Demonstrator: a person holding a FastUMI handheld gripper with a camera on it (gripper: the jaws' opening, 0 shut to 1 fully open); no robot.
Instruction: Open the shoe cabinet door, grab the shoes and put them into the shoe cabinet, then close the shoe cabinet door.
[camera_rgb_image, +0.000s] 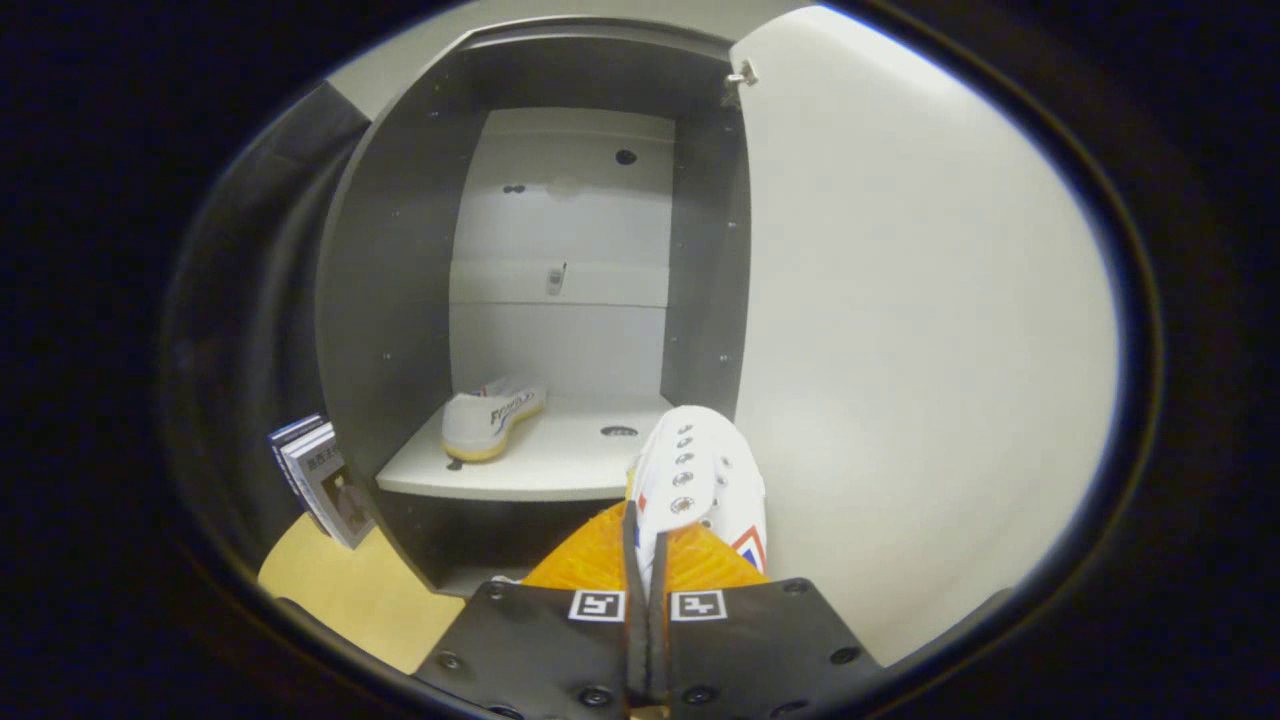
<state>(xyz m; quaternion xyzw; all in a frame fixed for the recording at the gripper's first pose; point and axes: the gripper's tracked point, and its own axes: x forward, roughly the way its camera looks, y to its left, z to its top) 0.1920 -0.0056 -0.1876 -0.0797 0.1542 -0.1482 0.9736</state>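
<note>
Gripper (648, 560) clenched on white shoe (700, 480), low centre of frame.
Second shoe (492, 418) on cabinet shelf (540, 465) beyond, mid-left; open door (920, 350) at right; books (320, 480) lower left.

The shoe (700, 480) pinched between the closed fingers of the gripper (648, 545) looks like white canvas cloth, matt, with shiny metal eyelets. A second shoe (492, 420), ahead on the shelf (560, 465), has the same cloth upper over a rubbery yellowish sole. The shelf is smooth, matt board. The cabinet walls (390, 290) are dark, matt laminate. The open door (920, 330) just right of the fingers is smooth, faintly satin, with a metal hinge (741, 75). Books (322, 480) to the left have glossy paper covers.
</note>
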